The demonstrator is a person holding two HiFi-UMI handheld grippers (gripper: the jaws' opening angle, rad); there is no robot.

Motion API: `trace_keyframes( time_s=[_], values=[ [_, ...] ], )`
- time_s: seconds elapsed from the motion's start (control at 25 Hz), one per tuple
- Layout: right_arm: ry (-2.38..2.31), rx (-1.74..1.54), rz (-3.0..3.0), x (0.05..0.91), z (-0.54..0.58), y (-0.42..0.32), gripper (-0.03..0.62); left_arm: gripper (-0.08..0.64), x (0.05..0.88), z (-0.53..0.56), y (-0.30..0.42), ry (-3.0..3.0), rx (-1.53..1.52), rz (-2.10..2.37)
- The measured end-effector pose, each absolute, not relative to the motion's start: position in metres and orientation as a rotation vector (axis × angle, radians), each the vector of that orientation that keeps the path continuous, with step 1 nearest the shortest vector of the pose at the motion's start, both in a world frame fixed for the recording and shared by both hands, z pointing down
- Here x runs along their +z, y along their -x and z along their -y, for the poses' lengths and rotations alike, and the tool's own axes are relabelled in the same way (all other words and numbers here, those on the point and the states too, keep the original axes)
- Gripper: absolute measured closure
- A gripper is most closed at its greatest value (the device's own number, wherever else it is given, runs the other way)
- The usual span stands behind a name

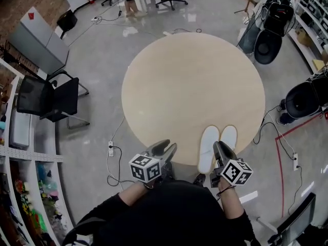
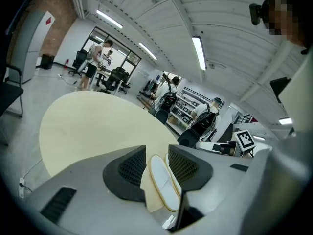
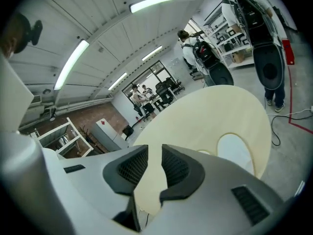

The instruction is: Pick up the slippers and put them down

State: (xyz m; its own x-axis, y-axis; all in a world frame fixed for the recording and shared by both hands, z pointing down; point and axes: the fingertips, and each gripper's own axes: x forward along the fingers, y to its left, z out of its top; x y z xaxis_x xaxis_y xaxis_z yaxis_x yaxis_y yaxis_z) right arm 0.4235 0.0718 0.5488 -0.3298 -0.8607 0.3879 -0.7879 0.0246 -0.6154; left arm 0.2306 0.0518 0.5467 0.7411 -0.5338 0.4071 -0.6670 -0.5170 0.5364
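Slippers (image 1: 209, 146), a white pair with tan-edged oval soles, lie side by side at the near edge of the round, pale table (image 1: 189, 81), just beside the right tool (image 1: 221, 148) and to the right of the left tool (image 1: 167, 147). Both tools stand partly apart, gripping nothing. The slippers look light, soft and bendable; pinching across a rim should hold them.

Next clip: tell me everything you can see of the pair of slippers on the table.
The slippers are a flat white pair, each a long oval with a thin tan rim. They lie side by side, seemingly touching, at the near edge of the round beige table, near ends at or just over its rim. The right gripper overlaps one in the head view, but its jaws are apart and hold nothing.
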Motion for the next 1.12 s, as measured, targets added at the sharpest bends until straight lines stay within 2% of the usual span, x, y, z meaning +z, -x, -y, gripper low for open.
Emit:
trace_keyframes(
  time_s=[0.04, 0.12, 0.4, 0.72, 1.12],
  values=[
    [1.732, -1.175, -2.202, 0.542, -0.068, -0.409, 0.519, 0.410, 0.545, -0.047, -0.223, -2.248, 0.239, 0.879],
    [1.681, -1.123, -2.251, 0.531, -0.062, -0.382, 0.557, 0.436, 0.543, -0.039, -0.212, -2.264, 0.224, 0.832],
    [1.719, -0.852, -2.426, 0.498, -0.044, -0.313, 0.577, 0.534, 0.526, -0.020, -0.183, -2.398, 0.171, 0.637],
    [1.781, -0.479, -2.486, 0.439, -0.034, -0.278, 0.577, 0.535, 0.464, -0.008, -0.160, -2.633, 0.091, 0.662],
    [1.801, -0.493, -2.504, 0.429, -0.031, -0.252, 0.577, 0.535, 0.467, -0.006, -0.128, -2.524, 0.002, 0.659]
  ],
)
